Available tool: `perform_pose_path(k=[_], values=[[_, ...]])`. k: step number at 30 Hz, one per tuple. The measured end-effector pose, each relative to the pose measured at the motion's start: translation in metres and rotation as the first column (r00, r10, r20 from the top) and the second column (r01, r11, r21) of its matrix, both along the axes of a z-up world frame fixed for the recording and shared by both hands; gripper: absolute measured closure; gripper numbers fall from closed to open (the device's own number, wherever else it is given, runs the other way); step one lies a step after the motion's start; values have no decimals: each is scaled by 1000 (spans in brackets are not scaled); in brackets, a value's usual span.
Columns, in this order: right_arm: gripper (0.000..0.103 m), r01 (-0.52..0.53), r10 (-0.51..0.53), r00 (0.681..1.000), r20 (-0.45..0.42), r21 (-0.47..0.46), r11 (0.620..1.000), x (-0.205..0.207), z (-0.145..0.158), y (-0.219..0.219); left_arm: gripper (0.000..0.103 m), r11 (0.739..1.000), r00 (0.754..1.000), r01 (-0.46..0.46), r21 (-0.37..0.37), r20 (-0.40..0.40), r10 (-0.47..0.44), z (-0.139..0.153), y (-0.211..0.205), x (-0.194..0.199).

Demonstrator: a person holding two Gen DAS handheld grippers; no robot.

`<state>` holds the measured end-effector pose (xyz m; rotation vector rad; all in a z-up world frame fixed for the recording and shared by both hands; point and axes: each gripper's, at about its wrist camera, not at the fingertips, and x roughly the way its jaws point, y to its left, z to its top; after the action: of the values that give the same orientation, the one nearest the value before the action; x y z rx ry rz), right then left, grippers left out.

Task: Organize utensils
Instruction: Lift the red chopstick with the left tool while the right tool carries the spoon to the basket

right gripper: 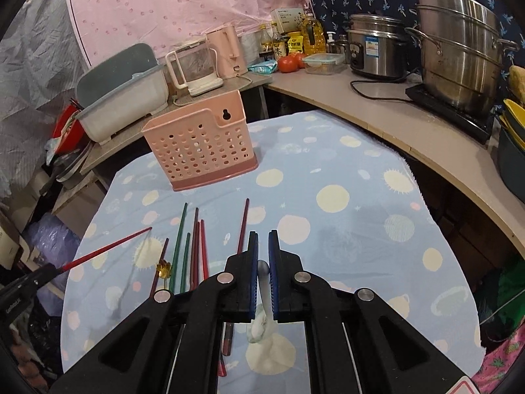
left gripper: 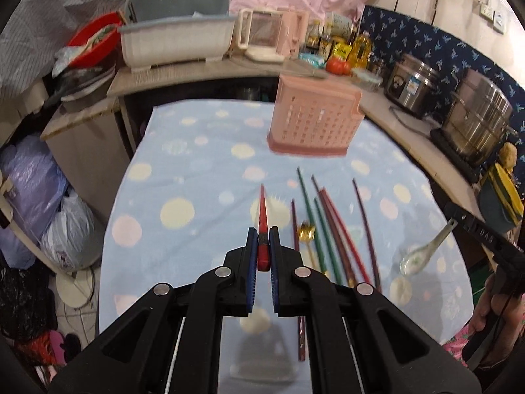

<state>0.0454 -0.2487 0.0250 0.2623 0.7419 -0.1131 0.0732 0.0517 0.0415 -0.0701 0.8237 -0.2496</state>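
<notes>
Left gripper clamped on a red chopstick, long axis running straight ahead along the fingers, tip aimed up the frame toward the pink perforated holder. Holder standing upright on the blue dotted cloth over the surface, ahead and slightly right of the chopstick tip, well apart from it. In the right wrist view, same chopstick seen entering from the lower left, lifted off the cloth and slanting up-right toward the holder.

Right gripper closed on the handle of a white ceramic spoon, bowl hanging below the fingers toward the bottom of the frame. Same spoon visible at the right edge of the left wrist view, held off the cloth, bowl lowest.

Remaining chopsticks lying loose on the cloth in a rough fan, green, dark red and brown, all pointing roughly toward the holder, just right of the left gripper. Small gold-headed utensil resting among them.

Likely step in hand: carrying both held pieces to the holder. Opening faces upward, so the chopstick, now lying nearly level, would probably need tipping toward vertical over the rim before release. Left gripper looks the nearer and better lined up; spoon on the right would need a similar turn.
</notes>
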Motion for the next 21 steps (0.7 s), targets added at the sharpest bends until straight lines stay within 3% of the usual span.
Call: perform_pose_path(k=[11,21], values=[[97,-20,20,998,57,7,1000,38,33,-3,96,999,990,13,-38,143,-8,72,-12,55],[97,-55,52,991,123,19,998,111,78,-7,96,996,960,46,-74,278,-24,146,-33,113]])
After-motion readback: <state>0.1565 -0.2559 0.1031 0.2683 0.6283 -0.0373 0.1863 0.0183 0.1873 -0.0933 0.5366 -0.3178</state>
